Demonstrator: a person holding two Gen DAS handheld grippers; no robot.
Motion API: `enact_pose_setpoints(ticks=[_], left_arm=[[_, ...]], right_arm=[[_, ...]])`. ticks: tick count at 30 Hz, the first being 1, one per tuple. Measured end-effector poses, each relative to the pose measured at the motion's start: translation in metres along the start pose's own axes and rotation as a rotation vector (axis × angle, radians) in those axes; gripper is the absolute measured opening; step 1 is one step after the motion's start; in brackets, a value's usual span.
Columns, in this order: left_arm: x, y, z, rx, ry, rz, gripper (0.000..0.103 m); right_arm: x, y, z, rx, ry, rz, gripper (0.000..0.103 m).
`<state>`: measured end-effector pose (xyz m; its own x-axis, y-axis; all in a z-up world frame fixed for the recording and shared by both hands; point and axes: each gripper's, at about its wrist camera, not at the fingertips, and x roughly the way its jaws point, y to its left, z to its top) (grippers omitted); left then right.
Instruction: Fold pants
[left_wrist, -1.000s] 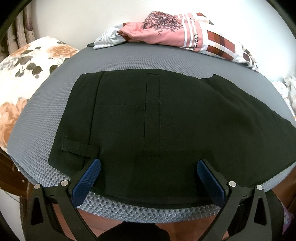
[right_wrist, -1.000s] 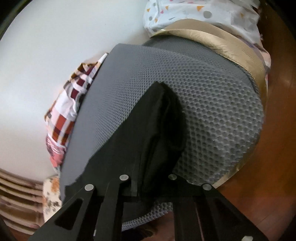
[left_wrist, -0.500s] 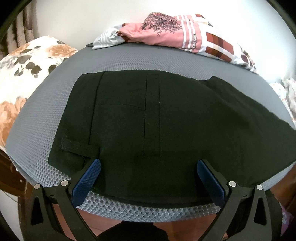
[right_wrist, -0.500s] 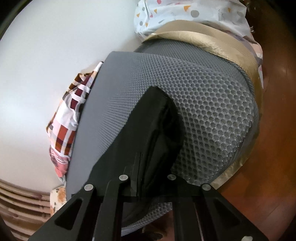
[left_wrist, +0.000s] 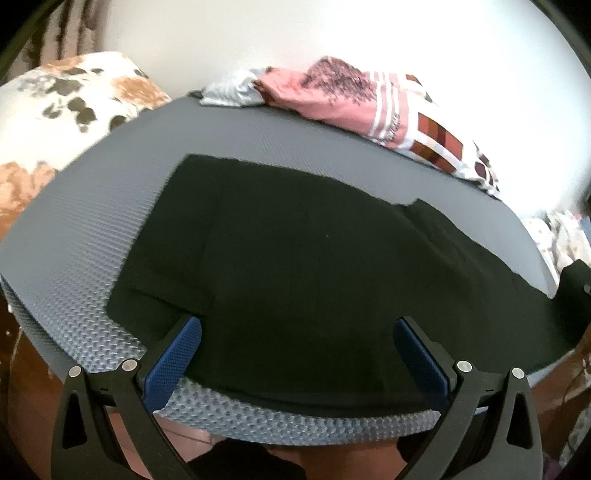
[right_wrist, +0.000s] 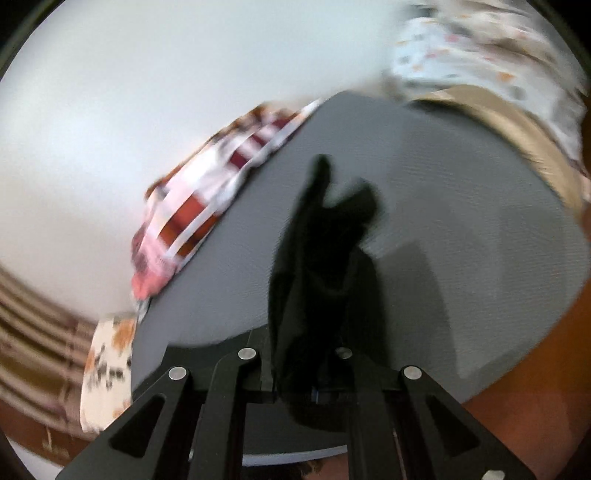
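Note:
Black pants (left_wrist: 303, 266) lie flat on a grey mesh pad (left_wrist: 88, 240), waist end at the left, legs running off to the right. My left gripper (left_wrist: 295, 343) is open, its blue pads (left_wrist: 173, 354) spread over the near edge of the pants at the seat. My right gripper (right_wrist: 295, 373) is shut on the leg end of the pants (right_wrist: 317, 258) and holds it lifted above the pad (right_wrist: 461, 221), the cloth hanging bunched from the jaws. The right gripper's dark shape shows at the far right of the left wrist view (left_wrist: 576, 280).
A pile of pink and plaid clothes (left_wrist: 369, 103) lies along the pad's far edge by the white wall. A floral pillow (left_wrist: 66, 99) sits at the left. Patterned bedding (right_wrist: 480, 44) and a tan band lie past the pad's right end. Wooden floor is below.
My right gripper has lifted the pants' leg end off the pad and swung it up; the view is blurred with motion. My left gripper has shifted slightly, still open over the near edge.

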<state>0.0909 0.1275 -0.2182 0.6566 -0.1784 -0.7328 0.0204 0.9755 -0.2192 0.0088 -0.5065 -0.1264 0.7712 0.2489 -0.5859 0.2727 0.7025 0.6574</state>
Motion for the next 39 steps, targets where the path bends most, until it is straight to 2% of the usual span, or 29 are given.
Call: enact_pose_setpoints(ticks=[6,10,14,23,39], left_arm=[[-0.006,-0.002,-0.002,0.009,-0.040,0.073,0.103],[-0.002,-0.013,-0.003,0.059,-0.034,0.187,0.103],[0.002,-0.020,-0.004,0.100,-0.033,0.219,0.103],[0.004,-0.036,-0.007,0.175,-0.039,0.265,0.103],[0.008,-0.037,-0.009,0.188,-0.030,0.278,0.103]], right_arm=[[0.055,0.068,-0.043,-0.145,0.120,0.036,0.010],[0.085,0.099,-0.066,-0.226,0.183,0.038,0.010],[0.103,0.117,-0.082,-0.290,0.217,0.022,0.010],[0.130,0.152,-0.119,-0.447,0.259,-0.033,0.010],[0.147,0.180,-0.160,-0.653,0.269,-0.130,0.012]])
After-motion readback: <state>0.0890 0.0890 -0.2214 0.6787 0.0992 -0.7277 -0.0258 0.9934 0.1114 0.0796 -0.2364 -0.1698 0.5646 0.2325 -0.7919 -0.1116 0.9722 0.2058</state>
